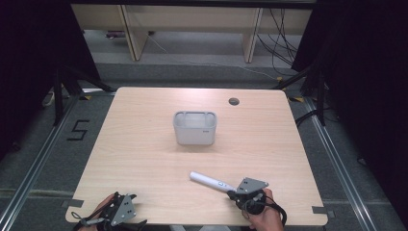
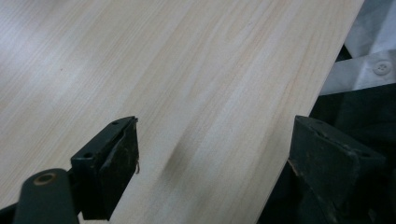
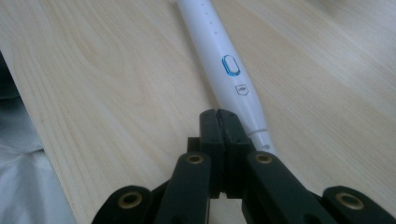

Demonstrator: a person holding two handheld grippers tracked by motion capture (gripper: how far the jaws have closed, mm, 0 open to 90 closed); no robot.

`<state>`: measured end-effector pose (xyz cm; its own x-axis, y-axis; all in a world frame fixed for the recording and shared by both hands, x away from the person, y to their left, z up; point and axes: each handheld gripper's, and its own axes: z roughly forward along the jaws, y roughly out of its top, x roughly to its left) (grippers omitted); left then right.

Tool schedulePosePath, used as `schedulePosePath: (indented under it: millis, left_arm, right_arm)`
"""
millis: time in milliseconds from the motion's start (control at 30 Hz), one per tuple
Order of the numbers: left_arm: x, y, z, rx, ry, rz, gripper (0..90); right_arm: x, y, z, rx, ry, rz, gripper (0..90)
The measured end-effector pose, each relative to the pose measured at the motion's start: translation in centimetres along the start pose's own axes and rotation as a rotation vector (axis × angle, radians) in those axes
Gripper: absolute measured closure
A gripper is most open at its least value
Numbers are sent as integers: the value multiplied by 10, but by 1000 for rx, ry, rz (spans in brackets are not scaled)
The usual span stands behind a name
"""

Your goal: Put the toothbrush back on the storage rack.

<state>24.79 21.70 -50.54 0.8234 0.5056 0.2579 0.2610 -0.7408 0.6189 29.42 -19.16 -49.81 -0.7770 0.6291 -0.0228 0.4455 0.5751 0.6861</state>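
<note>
1. The white electric toothbrush handle (image 1: 210, 181) lies flat on the wooden table (image 1: 144, 159) in the lower middle of the high view, slanting from upper left down to lower right.
2. The right gripper (image 1: 234, 193) sits at the lower right end of the handle, near the bottom edge of the frame, with the person's hand behind it.
3. In the right gripper view its two black jaws are pressed together with no gap, and the handle (image 3: 224, 70) runs up from just beside them toward the top of the frame; they have nothing between them.
4. The left gripper (image 1: 115, 198) rests at the lower left corner of the table in the high view.
5. In the left gripper view its jaws stand wide apart over the table edge, holding nothing.
6. A grey basket (image 1: 195, 128) stands in the middle of the table, well apart from the handle.
</note>
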Motion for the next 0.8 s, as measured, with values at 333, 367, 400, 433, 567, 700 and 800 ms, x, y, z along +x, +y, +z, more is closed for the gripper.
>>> schedulePosePath:
  millis: [333,367,400,433,567,700,800]
  left_arm:
    - [2,0,-2,24,-34,19,156]
    - [2,1,-2,23,-34,18,156]
    - [1,0,0,-2,-28,-10,156]
    - [1,0,0,-3,-24,-14,156]
    - [2,0,-1,25,-35,19,156]
    - [0,0,1,4,-30,-7,156]
    - [2,0,0,29,-35,22,156]
  right_arm:
    - [-6,-2,2,19,-36,-4,897]
    - [-6,-2,2,21,-36,-3,896]
    - [-8,-2,2,17,-46,-12,897]
    - [-8,-2,2,24,-47,-7,897]
    - [-12,-1,3,26,-61,-17,896]
    - [-15,1,6,38,-80,-11,895]
    - [-18,2,8,51,-89,-9,895]
